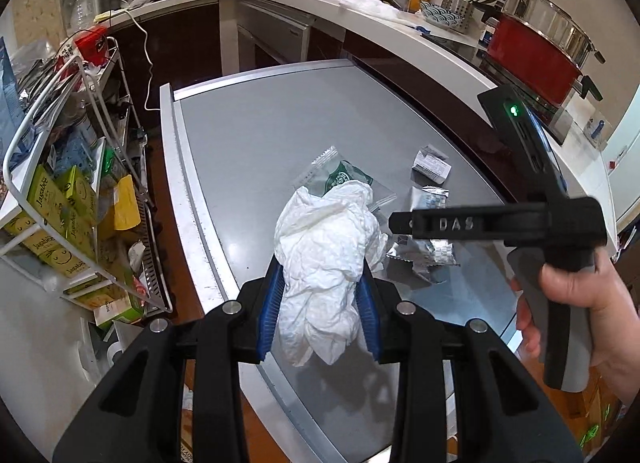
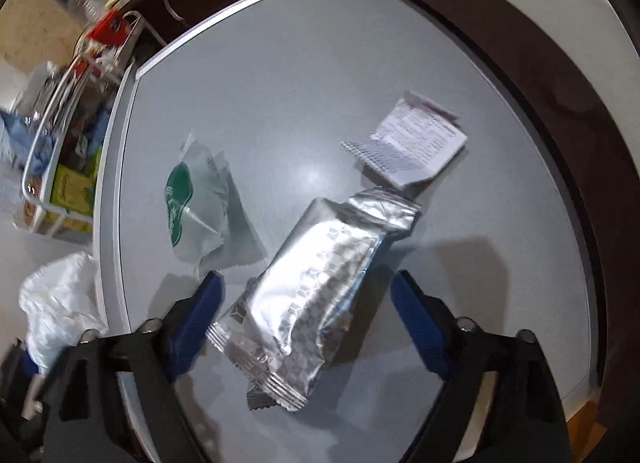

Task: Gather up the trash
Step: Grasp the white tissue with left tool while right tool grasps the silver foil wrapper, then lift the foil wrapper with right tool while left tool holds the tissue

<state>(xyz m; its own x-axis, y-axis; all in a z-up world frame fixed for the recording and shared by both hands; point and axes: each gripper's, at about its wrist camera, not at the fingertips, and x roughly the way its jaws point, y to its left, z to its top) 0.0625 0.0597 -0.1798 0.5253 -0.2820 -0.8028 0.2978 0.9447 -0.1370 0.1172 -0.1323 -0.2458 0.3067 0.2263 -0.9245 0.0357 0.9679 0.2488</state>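
Note:
My left gripper [image 1: 320,267] is shut on a crumpled white tissue [image 1: 320,247], held just above the grey table top [image 1: 248,143]. The same tissue [image 2: 60,299] shows at the left edge of the right wrist view. My right gripper [image 2: 308,295] points down over a silver foil wrapper [image 2: 312,287] lying on the table. Its blue pads [image 2: 208,303] stand either side of the wrapper, and the right pad is clear of it. Farther off lie a clear wrapper with green print [image 2: 200,199] and a white printed packet [image 2: 416,143].
A person's hand [image 1: 580,295] grips the right gripper's handle. A wire rack [image 1: 52,199] with yellow-green snack boxes stands left of the table. Behind runs a white kitchen counter [image 1: 400,35] with a red pot [image 1: 536,55] and a sink.

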